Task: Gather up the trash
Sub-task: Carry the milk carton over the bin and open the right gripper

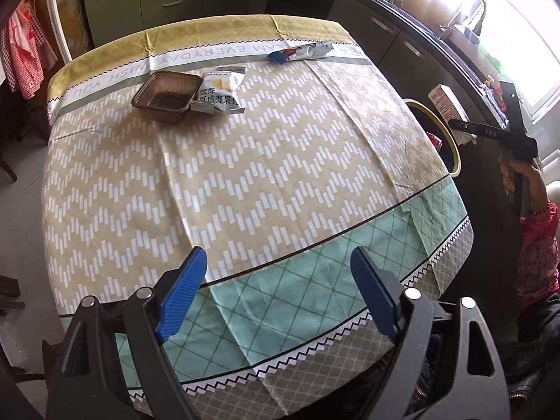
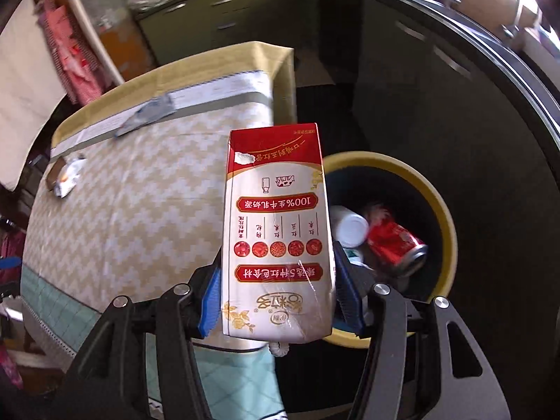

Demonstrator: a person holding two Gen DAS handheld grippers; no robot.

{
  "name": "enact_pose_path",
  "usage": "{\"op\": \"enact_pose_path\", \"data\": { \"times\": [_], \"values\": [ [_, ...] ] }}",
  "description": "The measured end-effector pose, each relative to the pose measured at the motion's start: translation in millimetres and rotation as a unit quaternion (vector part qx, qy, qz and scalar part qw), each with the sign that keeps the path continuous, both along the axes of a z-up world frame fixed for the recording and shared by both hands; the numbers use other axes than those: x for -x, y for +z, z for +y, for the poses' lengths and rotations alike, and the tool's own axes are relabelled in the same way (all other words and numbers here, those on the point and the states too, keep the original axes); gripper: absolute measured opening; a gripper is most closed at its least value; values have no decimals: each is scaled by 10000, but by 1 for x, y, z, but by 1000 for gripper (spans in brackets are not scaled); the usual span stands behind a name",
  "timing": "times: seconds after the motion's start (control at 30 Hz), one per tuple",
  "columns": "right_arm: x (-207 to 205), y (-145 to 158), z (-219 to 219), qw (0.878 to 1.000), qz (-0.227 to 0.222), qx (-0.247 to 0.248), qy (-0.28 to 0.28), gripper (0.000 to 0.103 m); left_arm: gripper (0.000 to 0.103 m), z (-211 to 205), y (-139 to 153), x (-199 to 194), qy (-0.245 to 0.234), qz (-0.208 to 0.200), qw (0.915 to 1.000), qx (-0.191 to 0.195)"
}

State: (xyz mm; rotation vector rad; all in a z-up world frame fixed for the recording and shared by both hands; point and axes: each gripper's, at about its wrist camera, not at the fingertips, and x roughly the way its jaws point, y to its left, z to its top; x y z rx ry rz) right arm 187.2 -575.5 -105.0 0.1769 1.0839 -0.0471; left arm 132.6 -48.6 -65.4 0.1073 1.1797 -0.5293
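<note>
Right wrist view: right hand-held gripper (image 2: 278,297) clamps a red-and-white milk carton (image 2: 276,231), blue pads (image 2: 211,301) pressed on both its sides. Carton stands between table (image 2: 115,217) edge at 9 o'clock and yellow-rimmed bin (image 2: 441,206) at 3 o'clock; bin already holds a red can (image 2: 395,245) and a white bottle (image 2: 350,225). Step in hand, by my reading: carrying the carton to the bin. Next move calls for shifting toward 3 o'clock until the carton is over the opening, then releasing.

Left wrist view: left hand-held gripper (image 1: 278,287) open, nothing between its pads, over the near table edge. Remaining trash at 11 to 12 o'clock: brown tray (image 1: 164,96), snack wrapper (image 1: 220,92), a further wrapper (image 1: 301,51).
</note>
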Motion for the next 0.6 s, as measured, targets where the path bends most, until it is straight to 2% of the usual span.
{"op": "enact_pose_path", "data": {
  "times": [0.13,0.17,0.23,0.3,0.37,0.5,0.6],
  "values": [
    [-9,-32,-41,9985,315,3,-437,57,80,-5,-3,-4,-3,42,10000,-45],
    [-11,-38,-47,9981,338,11,-520,69,80,-6,-3,-5,-3,45,10000,-60],
    [-11,-43,-55,9964,227,200,-791,78,80,-6,-3,-8,27,42,9999,-106],
    [-7,-44,-58,9960,95,162,-876,78,80,-7,-3,-15,67,50,9998,-175],
    [-1,-43,-54,9962,-47,-161,-858,78,80,-8,-2,-24,99,41,9996,-260],
    [8,-39,-34,9963,-235,-468,-680,78,80,-18,1,-50,109,-101,9990,-428],
    [15,-39,-16,9958,-323,-686,-520,79,80,-29,2,-76,30,-147,9991,-401]
  ]
}}
